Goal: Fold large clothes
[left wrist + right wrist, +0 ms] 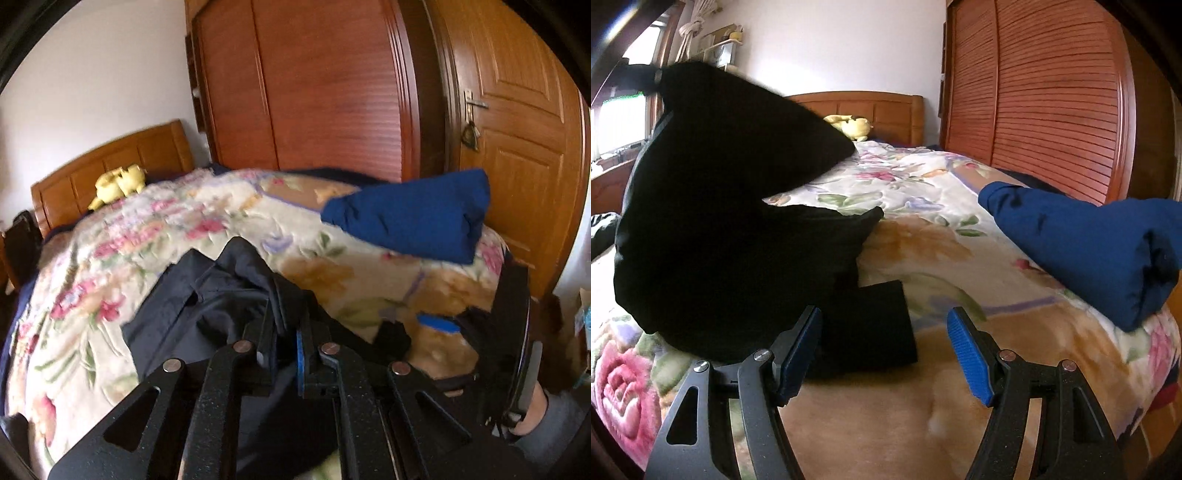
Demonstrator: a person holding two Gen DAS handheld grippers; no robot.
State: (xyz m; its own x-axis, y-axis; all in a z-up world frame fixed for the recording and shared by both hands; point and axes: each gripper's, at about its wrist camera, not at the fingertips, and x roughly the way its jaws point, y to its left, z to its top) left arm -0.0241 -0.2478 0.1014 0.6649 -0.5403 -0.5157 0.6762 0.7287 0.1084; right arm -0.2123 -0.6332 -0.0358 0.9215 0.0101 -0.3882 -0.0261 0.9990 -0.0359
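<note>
A large black garment (720, 221) lies partly on the floral blanket (923, 192) of the bed, with its upper part lifted in the air. My left gripper (286, 325) is shut on a bunch of this black garment (221, 295) and holds it up. My right gripper (882, 350) is open and empty, low over the blanket, just right of the garment's flat black end (875, 321). It also shows in the left wrist view (436, 325), at the right.
A folded blue garment (1089, 243) lies on the bed's right side, also in the left wrist view (410, 218). A yellow plush toy (853, 125) sits by the wooden headboard (871, 107). A wooden wardrobe (1052, 92) and door (517, 129) stand beyond the bed.
</note>
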